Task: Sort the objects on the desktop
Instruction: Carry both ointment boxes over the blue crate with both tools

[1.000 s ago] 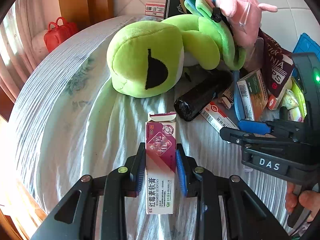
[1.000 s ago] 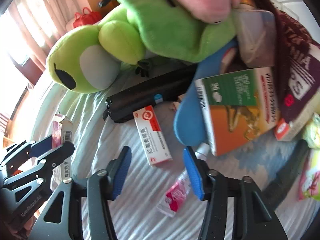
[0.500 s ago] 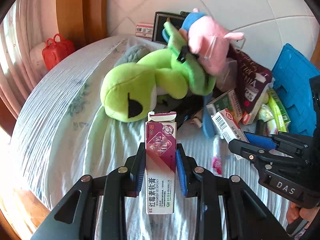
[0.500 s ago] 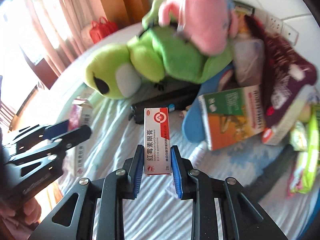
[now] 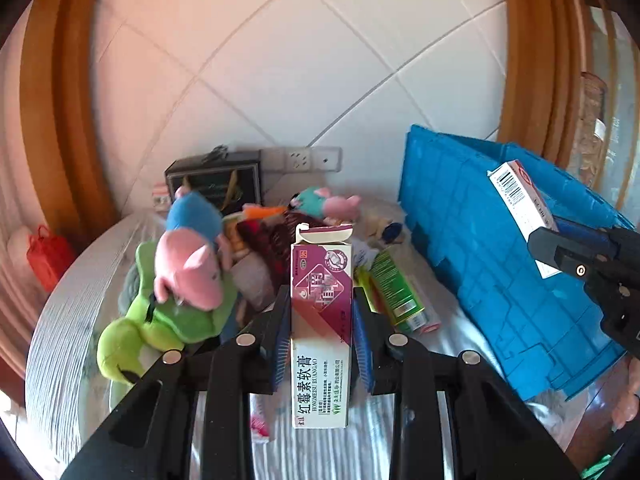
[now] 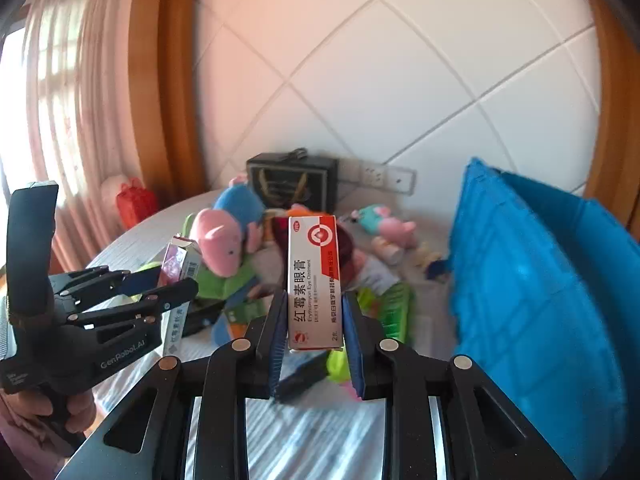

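The left gripper (image 5: 322, 336) clamps the purple ointment box (image 5: 322, 320) and the right gripper (image 6: 314, 334) clamps the red-and-white eye ointment box (image 6: 314, 276), each box standing lengthwise along the fingers, pointing forward.

You have two grippers, the left gripper (image 5: 322, 332) and the right gripper (image 6: 314, 336). Each one holds one small box, a purple box (image 5: 322, 320) and a red box (image 6: 314, 280). There is one blue crate (image 5: 500, 260), one green frog toy (image 5: 160, 328) and one red bag (image 6: 134, 204).
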Demonstrator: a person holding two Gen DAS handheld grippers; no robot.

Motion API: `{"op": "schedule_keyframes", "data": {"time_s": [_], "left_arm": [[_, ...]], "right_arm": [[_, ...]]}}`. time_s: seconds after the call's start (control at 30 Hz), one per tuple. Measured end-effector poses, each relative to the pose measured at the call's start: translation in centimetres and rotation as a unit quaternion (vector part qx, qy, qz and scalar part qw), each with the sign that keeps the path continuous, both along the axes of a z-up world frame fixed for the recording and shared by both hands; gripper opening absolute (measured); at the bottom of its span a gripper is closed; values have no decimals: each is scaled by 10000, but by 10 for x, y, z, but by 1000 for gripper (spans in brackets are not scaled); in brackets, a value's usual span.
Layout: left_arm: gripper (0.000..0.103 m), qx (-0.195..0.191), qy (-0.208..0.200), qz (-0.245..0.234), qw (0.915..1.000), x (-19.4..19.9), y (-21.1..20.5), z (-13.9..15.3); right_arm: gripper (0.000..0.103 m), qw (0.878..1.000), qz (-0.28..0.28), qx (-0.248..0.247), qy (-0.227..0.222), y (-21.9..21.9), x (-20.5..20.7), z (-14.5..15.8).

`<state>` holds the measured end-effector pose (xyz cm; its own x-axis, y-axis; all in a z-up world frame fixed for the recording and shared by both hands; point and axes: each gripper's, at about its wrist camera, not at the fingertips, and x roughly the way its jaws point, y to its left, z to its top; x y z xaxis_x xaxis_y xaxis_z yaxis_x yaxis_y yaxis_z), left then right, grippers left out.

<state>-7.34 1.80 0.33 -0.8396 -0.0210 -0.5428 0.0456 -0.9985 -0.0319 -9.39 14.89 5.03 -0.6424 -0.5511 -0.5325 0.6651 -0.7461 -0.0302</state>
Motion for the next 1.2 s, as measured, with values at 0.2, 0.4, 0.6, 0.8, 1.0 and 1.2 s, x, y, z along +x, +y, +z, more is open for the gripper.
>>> {"op": "schedule_keyframes", "data": {"time_s": [0.2,0.4,0.6,0.8,1.0,1.2], "left_arm": [[28,-48,447,-739,9963,-19,99,51],[28,-177,717,-1342,9882,-29,204,81],[28,-378,752,-1629,9831,-39,282,93],[28,-351,-162,-1887,9813,-64,340,74],[28,-59,-1066,-1939,9752,-81,368,38],[28,-144,-1378,-1825,9734,-82,381,19]], "right_arm": [[26,9935,-928,-145,643,103,-15,50],[26,9800,-1791,-135,861,199,-39,69],[26,9702,-2240,-44,925,270,-55,67],[26,9665,-2463,177,702,321,-82,45],[26,9662,-2506,513,327,348,-105,7],[26,9618,-2604,836,100,358,-125,-12]]}}
